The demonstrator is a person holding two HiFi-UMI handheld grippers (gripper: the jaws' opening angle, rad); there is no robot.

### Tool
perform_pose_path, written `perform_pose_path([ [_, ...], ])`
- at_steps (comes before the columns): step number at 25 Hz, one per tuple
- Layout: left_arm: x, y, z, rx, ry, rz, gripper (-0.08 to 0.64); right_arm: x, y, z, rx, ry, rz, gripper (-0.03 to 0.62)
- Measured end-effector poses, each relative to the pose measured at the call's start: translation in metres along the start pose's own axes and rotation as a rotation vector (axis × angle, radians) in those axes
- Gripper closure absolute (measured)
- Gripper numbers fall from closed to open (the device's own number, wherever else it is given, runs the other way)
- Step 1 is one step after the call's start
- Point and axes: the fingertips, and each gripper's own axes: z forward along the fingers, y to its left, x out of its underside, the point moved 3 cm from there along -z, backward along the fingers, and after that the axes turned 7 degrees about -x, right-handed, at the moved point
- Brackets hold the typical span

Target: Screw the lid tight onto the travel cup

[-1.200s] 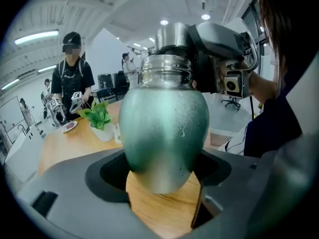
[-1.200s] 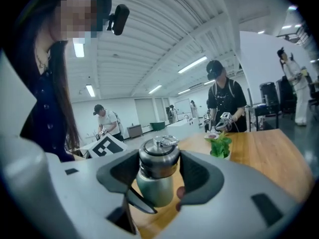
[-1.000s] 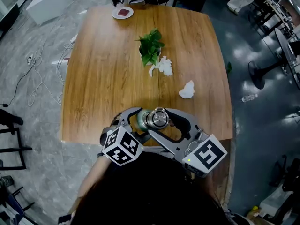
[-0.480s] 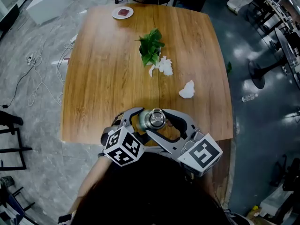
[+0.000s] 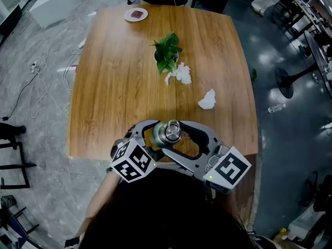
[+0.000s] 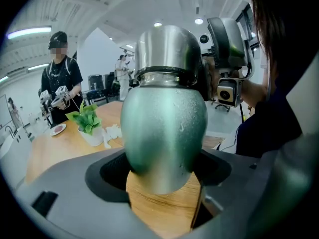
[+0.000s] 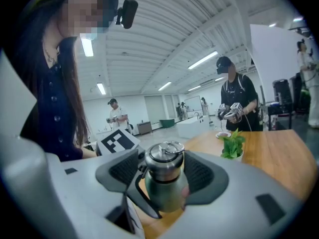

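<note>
Evidently at the tightening step, judging by the two grips. Holding the dull green, rounded metal travel cup (image 6: 163,118) by its belly with the left gripper (image 6: 162,178), closed snugly against both sides of the body. Pinching the polished steel lid (image 7: 163,159), topped with a small wire ring (image 7: 168,146), with the right gripper (image 7: 162,176), closed on the cap from either side. Found upright at the near edge of the brown wooden bench (image 5: 114,87), just in front of the person, well apart from the small potted green plant (image 5: 166,53) and the crumpled white tissues (image 5: 207,99). Cannot tell whether standing on the wood or lifted slightly off it. Looks already seated, going by how level the lid sits on the neck, with only a dark band at the joint, so probably just the last turns left. Expect a stiff, fairly weighty steel vessel, not fragile, but smooth and curved, hence prone to spinning or slipping inside the pads under torque. Best to take hold on the widest part of the body for the counter-hold, and square on the straight wall of the lid, not on the loose ring. Watch for tilting while twisting, and for cross-threading if forced askew.
</note>
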Motion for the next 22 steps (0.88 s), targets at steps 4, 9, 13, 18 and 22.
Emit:
perform_pose_path([
  [4, -0.001, -0.006, -0.003, 0.082, -0.045, -0.005, 0.172, -0.002, 0.000, -0.003, -0.048, -0.033, 0.014, 0.319],
  [9, -0.002, -0.006, 0.001, 0.057, -0.023, -0.002, 0.172, -0.001, -0.004, -0.002, 0.005, -0.035, -0.008, 0.324],
  [13, -0.001, 0.006, 0.002, -0.064, 0.014, -0.041, 0.172, -0.002, -0.006, 0.002, 0.137, -0.047, -0.047, 0.350],
  [18, -0.001, 0.008, 0.002, -0.066, 0.002, -0.039, 0.172, 0.000, -0.004, 0.005, 0.130, -0.070, -0.005, 0.348],
  [22, -0.002, 0.001, -0.004, 0.119, -0.080, -0.012, 0.172, 0.000, -0.001, -0.003, -0.032, -0.083, 0.036, 0.321],
])
